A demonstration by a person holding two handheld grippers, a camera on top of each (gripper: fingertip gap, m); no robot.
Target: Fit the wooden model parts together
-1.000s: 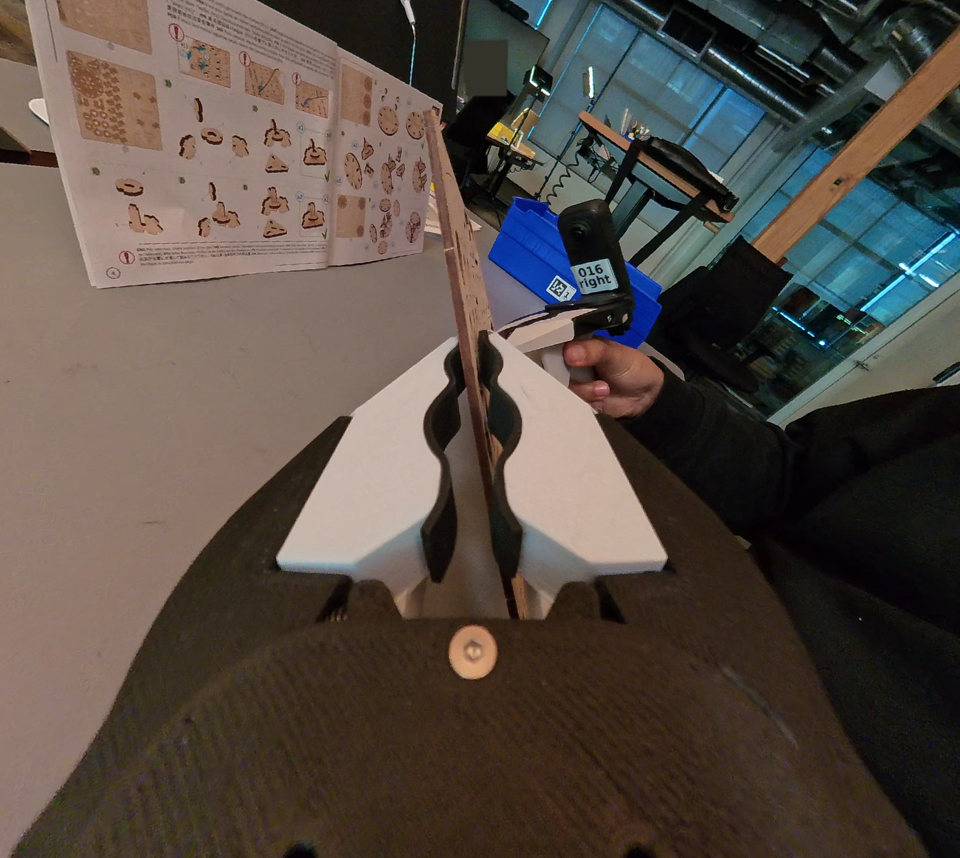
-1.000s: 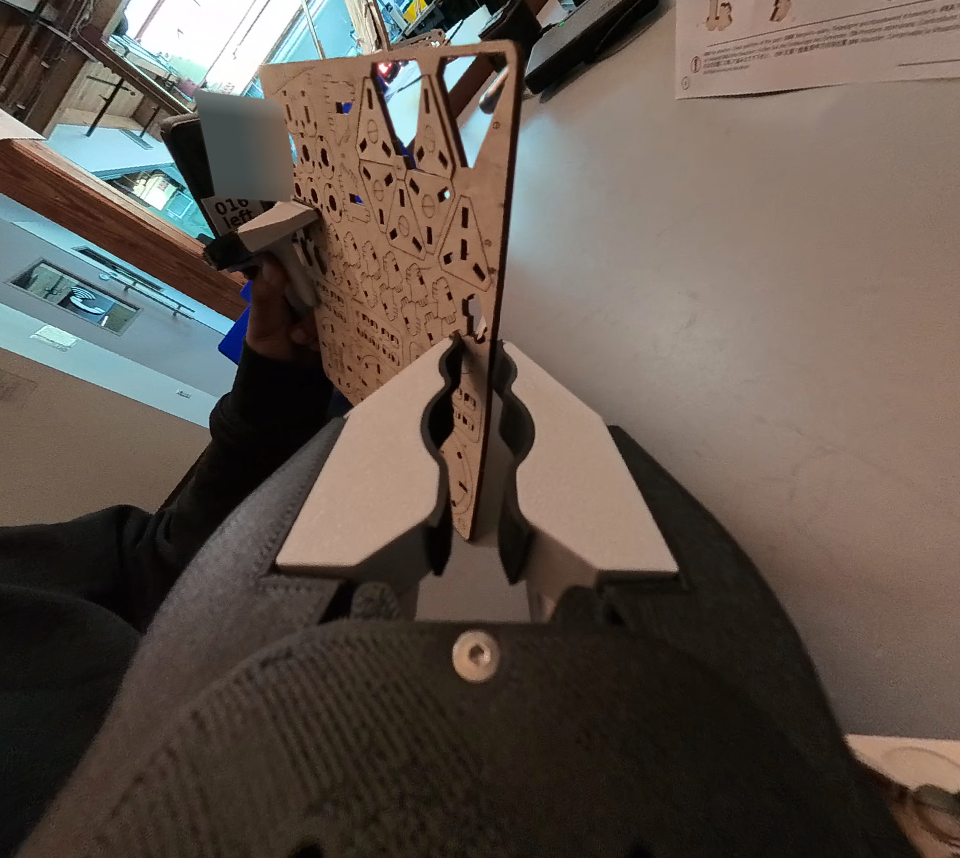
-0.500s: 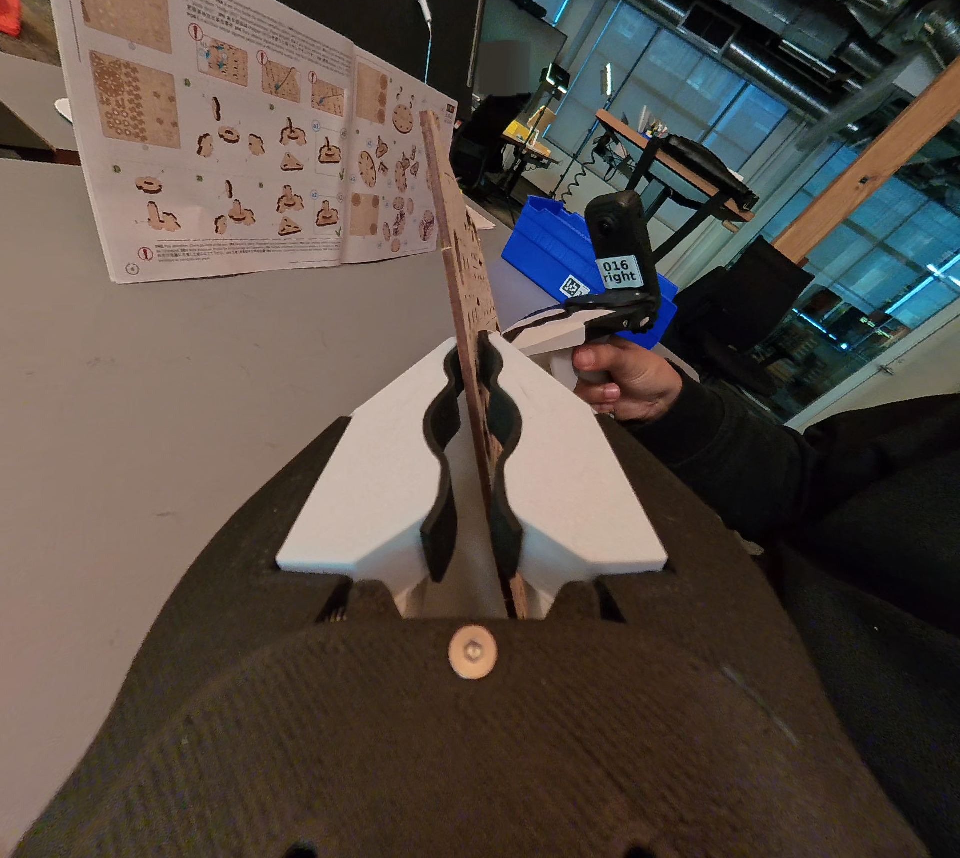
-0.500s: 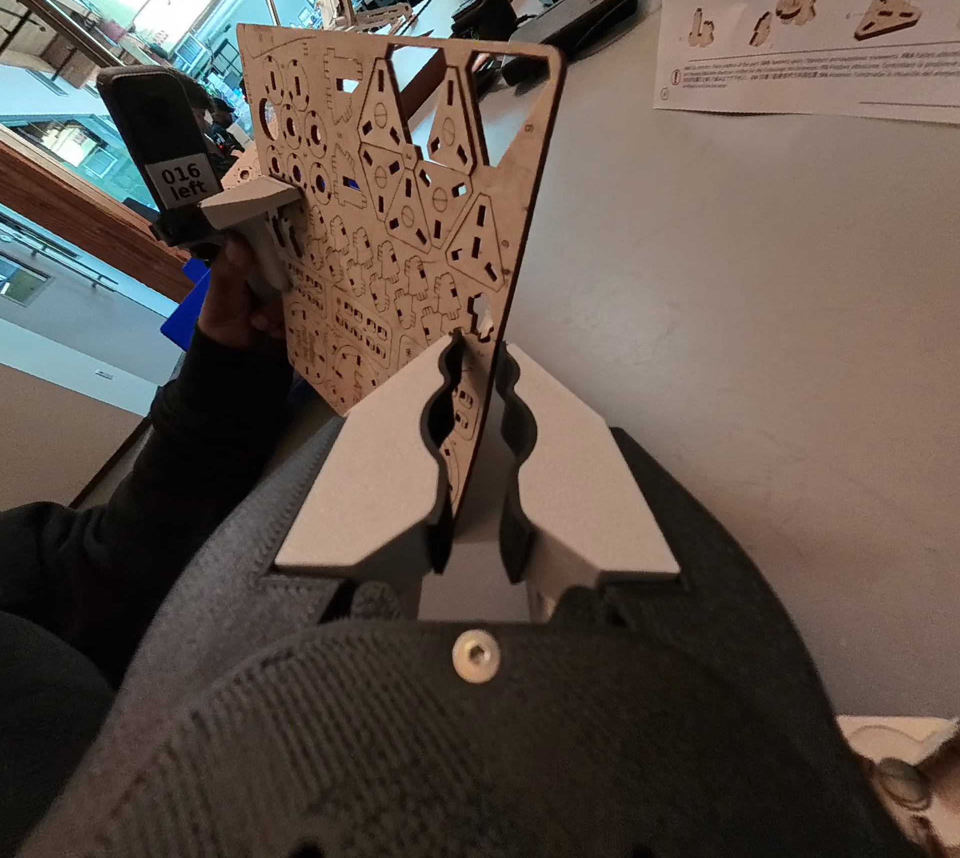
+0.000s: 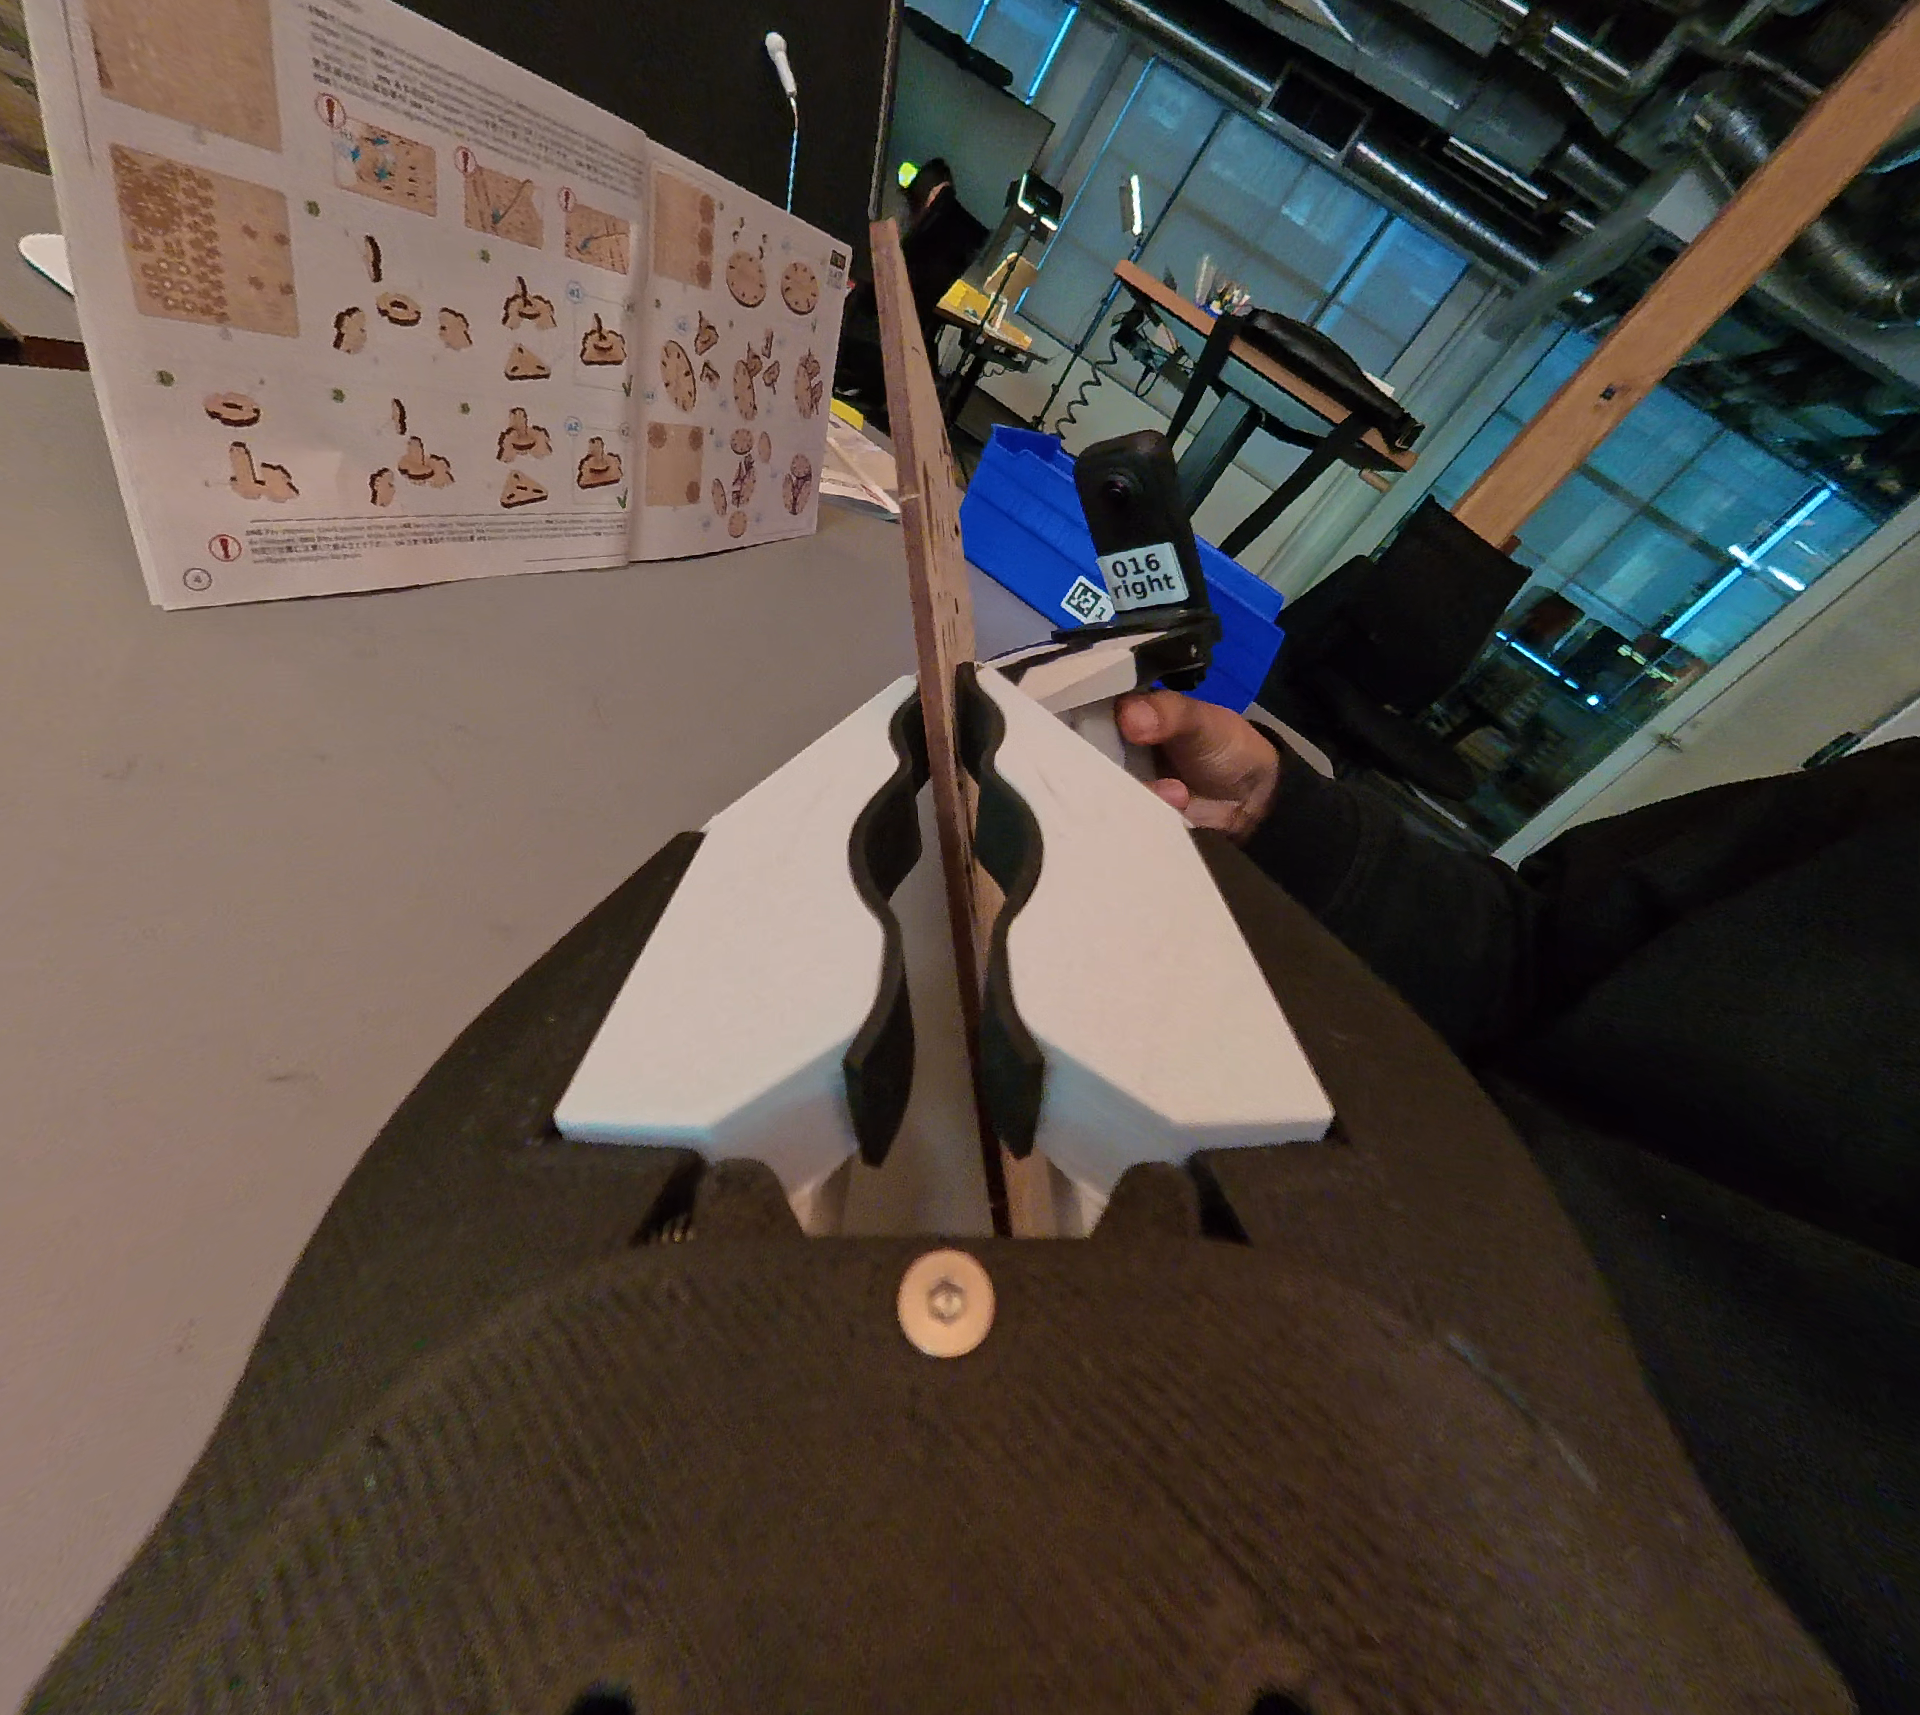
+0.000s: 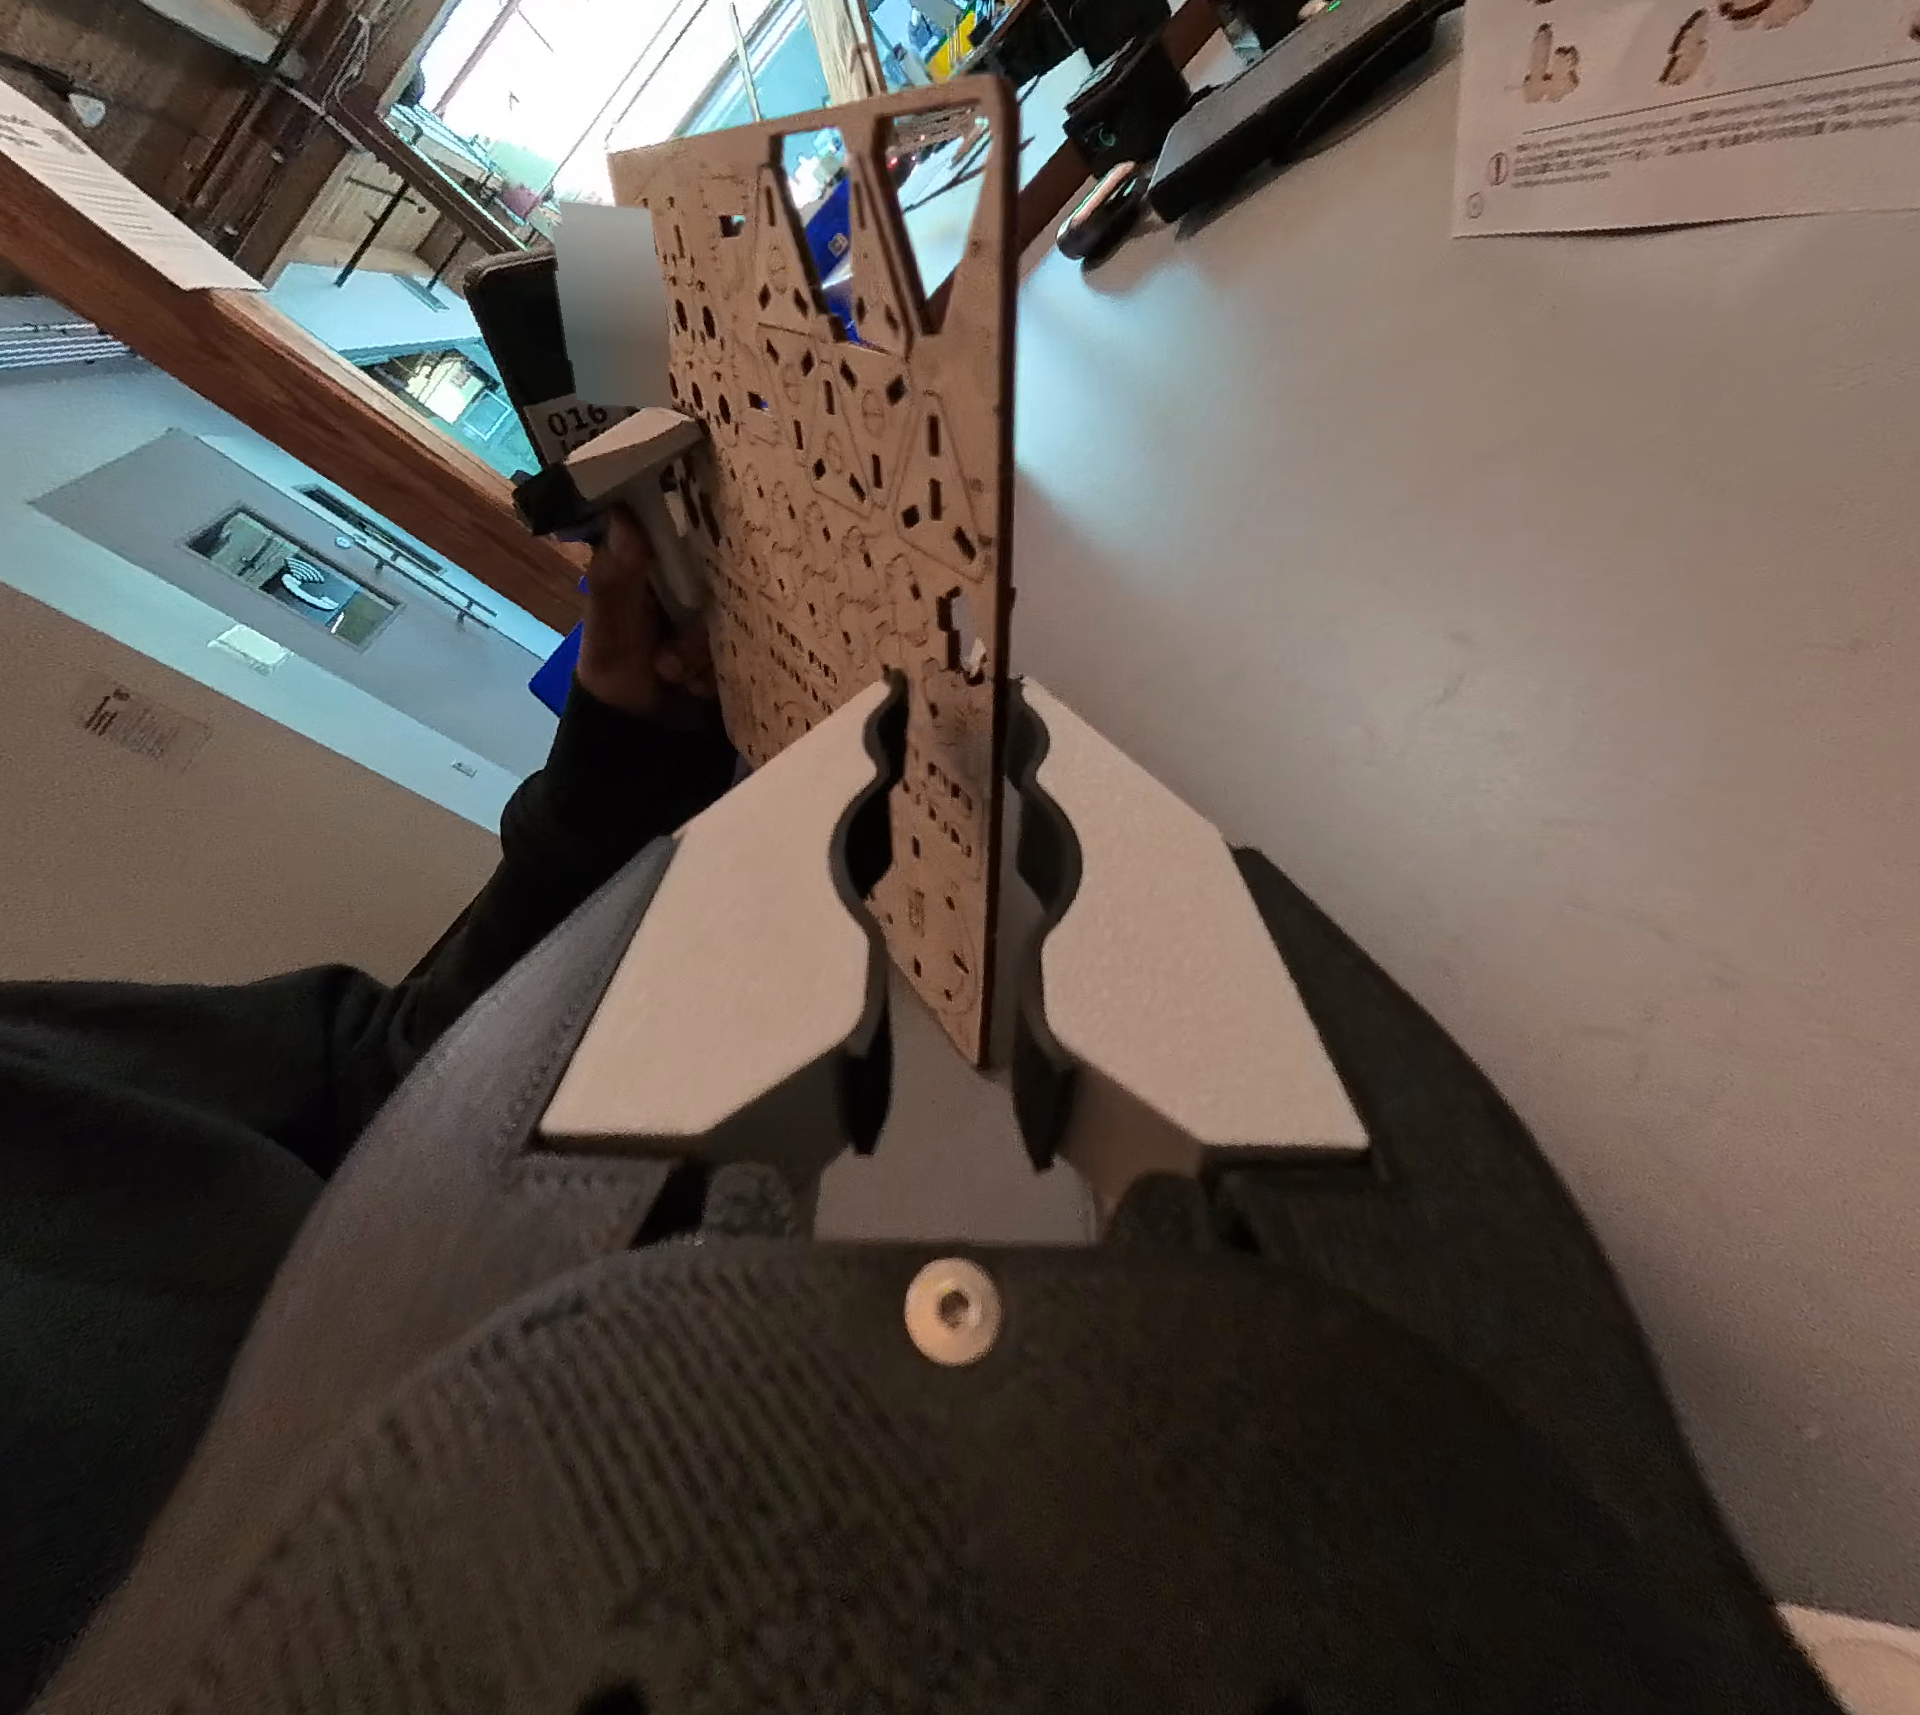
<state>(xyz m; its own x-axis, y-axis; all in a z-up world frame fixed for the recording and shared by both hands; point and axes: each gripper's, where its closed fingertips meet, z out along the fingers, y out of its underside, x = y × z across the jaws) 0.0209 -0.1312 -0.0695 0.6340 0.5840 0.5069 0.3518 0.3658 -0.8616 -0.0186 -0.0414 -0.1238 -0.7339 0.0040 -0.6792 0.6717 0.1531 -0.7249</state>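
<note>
Left wrist view: the left gripper [image 5: 948,709] is clamped on the edge of a thin wooden sheet [image 5: 914,418], both dark pads pressed against it – the sheet stands upright, edge-on, above the grey tabletop [image 5: 312,834]. Just past it on the right, the right gripper [image 5: 1070,673] shows in a hand [image 5: 1205,756]; its fingers are hidden behind the sheet. An open instruction booklet [image 5: 395,335] stands propped toward the far edge of the tabletop, and a blue bin [image 5: 1039,522] sits near the far right. Right wrist view: the right gripper [image 6: 954,699] has its jaws parted – the sheet's lower corner stands between the pads with a visible gap on the left side, so it is not gripped there. Sheet face [image 6: 862,439] shows laser-cut shapes, with two triangular pieces already out near the top. The left gripper [image 6: 686,470] pinches the far edge.
</note>
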